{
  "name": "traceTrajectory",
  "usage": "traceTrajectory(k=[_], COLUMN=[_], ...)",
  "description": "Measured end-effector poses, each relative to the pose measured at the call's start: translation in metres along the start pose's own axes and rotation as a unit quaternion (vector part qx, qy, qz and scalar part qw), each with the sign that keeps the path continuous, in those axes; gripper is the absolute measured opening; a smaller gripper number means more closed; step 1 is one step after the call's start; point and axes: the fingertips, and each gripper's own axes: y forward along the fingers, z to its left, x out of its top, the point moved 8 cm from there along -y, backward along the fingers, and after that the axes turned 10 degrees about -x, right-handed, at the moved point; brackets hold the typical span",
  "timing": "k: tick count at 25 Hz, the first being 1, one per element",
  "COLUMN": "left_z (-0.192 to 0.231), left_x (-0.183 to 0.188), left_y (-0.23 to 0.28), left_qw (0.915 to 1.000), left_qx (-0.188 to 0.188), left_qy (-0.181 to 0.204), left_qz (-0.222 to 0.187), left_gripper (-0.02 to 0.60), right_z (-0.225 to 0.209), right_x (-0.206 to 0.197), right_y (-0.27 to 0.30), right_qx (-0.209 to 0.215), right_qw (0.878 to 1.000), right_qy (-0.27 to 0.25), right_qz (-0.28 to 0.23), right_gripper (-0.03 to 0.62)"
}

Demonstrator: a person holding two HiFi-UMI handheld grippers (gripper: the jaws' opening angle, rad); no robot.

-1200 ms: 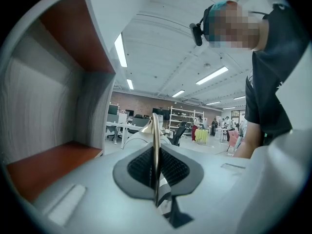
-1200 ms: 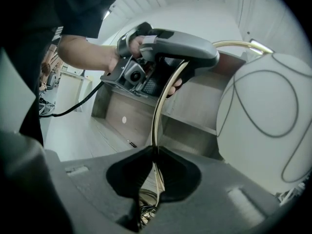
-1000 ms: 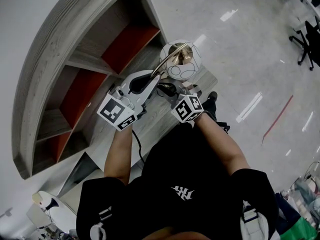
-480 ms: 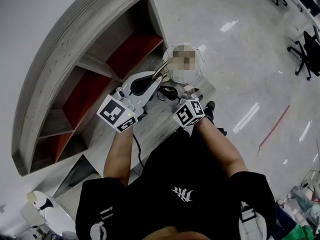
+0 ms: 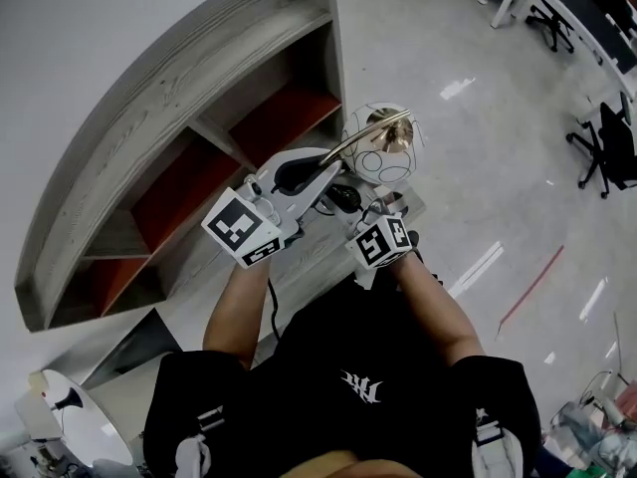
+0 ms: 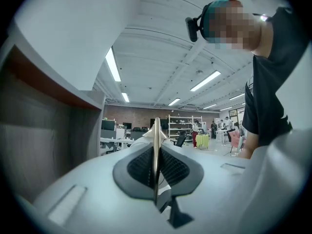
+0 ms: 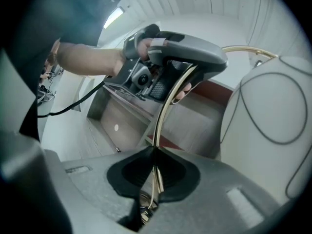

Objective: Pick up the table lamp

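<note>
The table lamp [image 5: 383, 142], wire-globe shade uppermost, is up in front of us over the worktop [image 5: 318, 257] beside the curved shelf unit [image 5: 189, 137]. We judge the pick-up largely done, though its base is hidden and we cannot confirm it is clear of the surface; what is left is finishing the lift steadily. Its thin brass stem [image 7: 165, 111] runs between the jaws of the left gripper [image 6: 156, 130], which are clenched on it, and lower down the right gripper [image 7: 155, 155] has the same stem between its pads, its jaws closing onto it.
</note>
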Motion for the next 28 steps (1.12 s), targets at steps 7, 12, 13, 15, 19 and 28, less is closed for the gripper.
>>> traceTrajectory(k=[7,12,13,15,19,28], left_z=[-0.012,-0.017,-0.018,-0.02,-0.025,-0.036], left_x=[0.026,0.045,0.048,0.055,0.07,0.092], left_y=[-0.002,-0.005,-0.006,-0.006,-0.007,-0.012], left_qw=[0.9996,0.9991,0.999,0.9988,0.9983,0.9966], left_qx=[-0.002,0.001,0.002,0.003,0.003,0.011], left_qy=[0.025,0.031,0.032,0.035,0.045,0.061], left_qz=[-0.015,-0.031,-0.032,-0.034,-0.038,-0.054], left_gripper=[0.015,0.015,0.015,0.015,0.015,0.015], right_z=[-0.014,-0.022,-0.024,-0.026,-0.032,-0.04], right_x=[0.027,0.048,0.051,0.057,0.071,0.092], right_y=[-0.008,-0.013,-0.014,-0.015,-0.019,-0.025], right_qx=[-0.013,-0.017,-0.018,-0.019,-0.02,-0.021], right_qw=[1.0,1.0,0.999,0.999,0.999,0.998], right_qy=[-0.015,-0.019,-0.02,-0.021,-0.024,-0.035], right_qz=[-0.01,-0.016,-0.017,-0.02,-0.025,-0.04], right_gripper=[0.031,0.031,0.031,0.031,0.031,0.031])
